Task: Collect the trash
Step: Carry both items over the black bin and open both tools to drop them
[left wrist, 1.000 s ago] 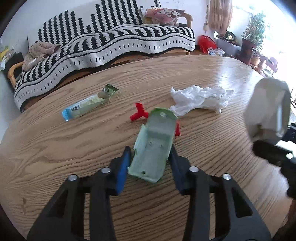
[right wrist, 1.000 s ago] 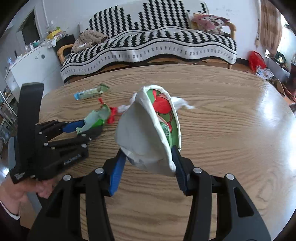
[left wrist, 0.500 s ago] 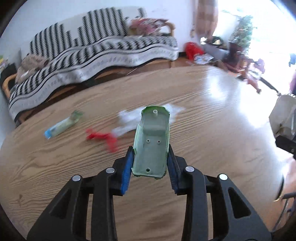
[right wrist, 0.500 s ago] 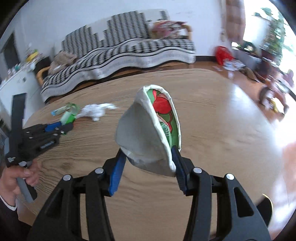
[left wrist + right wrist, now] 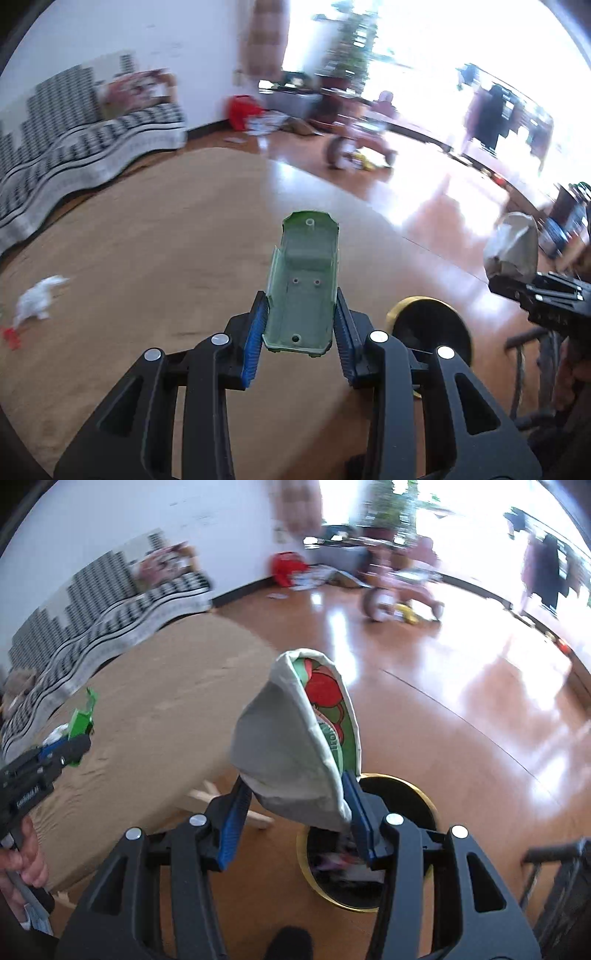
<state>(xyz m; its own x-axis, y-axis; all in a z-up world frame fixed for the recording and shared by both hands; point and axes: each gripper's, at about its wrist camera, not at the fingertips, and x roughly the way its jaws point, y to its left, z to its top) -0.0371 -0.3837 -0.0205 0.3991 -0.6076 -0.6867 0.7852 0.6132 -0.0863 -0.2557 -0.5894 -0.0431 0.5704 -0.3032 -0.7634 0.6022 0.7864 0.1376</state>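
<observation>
Grippers are both clenched on trash as we look along them: our left gripper (image 5: 299,328) pinches one pale green plastic shell (image 5: 304,280) between its blue pads, partway closed, held above the wooden table (image 5: 147,240) near its edge. Our right gripper (image 5: 295,816) grips one crushed paper cup (image 5: 291,734) with red and green print inside, its jaws set wider, directly over the one round bin (image 5: 417,794) with a gold rim standing on the floor (image 5: 461,701) beside the table. On the table we count one white crumpled tissue (image 5: 37,299) and one red scrap (image 5: 11,336) just beside it.
</observation>
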